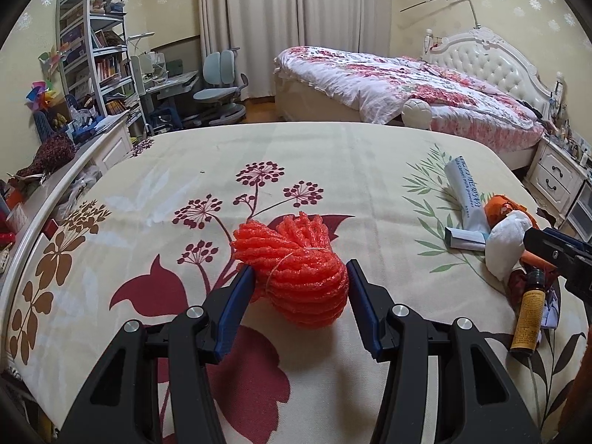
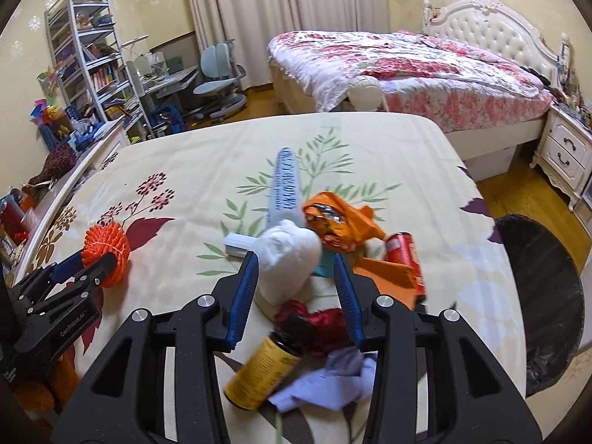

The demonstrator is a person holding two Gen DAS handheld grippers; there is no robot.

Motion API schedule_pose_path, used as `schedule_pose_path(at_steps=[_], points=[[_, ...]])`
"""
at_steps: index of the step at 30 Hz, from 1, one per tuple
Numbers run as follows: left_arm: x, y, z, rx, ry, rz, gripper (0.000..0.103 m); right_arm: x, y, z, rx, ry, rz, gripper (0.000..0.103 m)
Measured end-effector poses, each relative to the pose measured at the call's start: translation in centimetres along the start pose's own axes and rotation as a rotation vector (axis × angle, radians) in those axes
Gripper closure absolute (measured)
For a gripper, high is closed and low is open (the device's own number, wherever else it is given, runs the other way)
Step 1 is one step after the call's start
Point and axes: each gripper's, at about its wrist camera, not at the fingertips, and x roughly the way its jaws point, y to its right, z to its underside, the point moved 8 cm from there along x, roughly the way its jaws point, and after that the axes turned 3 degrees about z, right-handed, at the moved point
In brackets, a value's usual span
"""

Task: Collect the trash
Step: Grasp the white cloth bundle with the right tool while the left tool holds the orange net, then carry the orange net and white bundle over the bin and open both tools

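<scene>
On the near bed (image 1: pixel 111 192), whose cream cover is printed with dark red flowers and green leaves, the trash lies in two places. An orange foam net (image 1: pixel 296 277) sits alone near the middle, and the left gripper (image 1: pixel 300 277) has its blue pads on either side of it, jaws clenched on the net, the left pad pressed into its side and the right pad against its rounded end. From the right wrist view the same net (image 2: pixel 105 249) shows at the left with the left gripper (image 2: pixel 92 261) on it. To the right lies a heap: a white wad (image 2: pixel 286 255), a pale blue sachet (image 2: pixel 285 188) reaching away behind it, a small white box (image 2: pixel 238 241), an orange wrapper (image 2: pixel 333 222), a red can (image 2: pixel 405 255) on its side, a crumpled red wrapper (image 2: pixel 322 320), a brown bottle (image 2: pixel 259 373) with a yellow label lying tilted, and a lilac paper scrap (image 2: pixel 325 377). The right gripper (image 2: pixel 296 264) hangs over this heap with its jaws released, part open; the white wad lies between the pads, close to the left one, though I cannot tell whether it touches, and it is clear of the right one. Beside the bed's right edge stands a bin (image 2: pixel 547 296) lined with a black bag.
</scene>
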Motion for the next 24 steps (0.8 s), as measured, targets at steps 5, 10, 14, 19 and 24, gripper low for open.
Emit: schedule_pose_path(at_steps=[5, 10, 14, 19, 24], points=[[0.0, -0.4, 0.0, -0.011, -0.002, -0.003, 0.05, 1.7, -1.2, 0.2, -0.037, -0.033, 0.016, 0.076], [-0.1, 0.3, 0.1, -0.003, -0.003, 0.012, 0.05, 1.0, -1.1, 0.1, -0.04, -0.007, 0.026, 0.078], [-0.4, 1.5, 0.0, 0.009, 0.002, 0.036, 0.05, -0.7, -0.3, -0.4, -0.023, 0.026, 0.025, 0.078], [-1.3, 3.7, -0.5, 0.031, 0.025, 0.073, 0.05, -3.1, 2.3, -0.5, 0.011, 0.063, 0.056, 0.078], [-2.2, 6.8, -1.2, 0.059, 0.049, 0.131, 0.05, -5.1, 6.2, -0.3, 0.056, 0.091, 0.123, 0.078]])
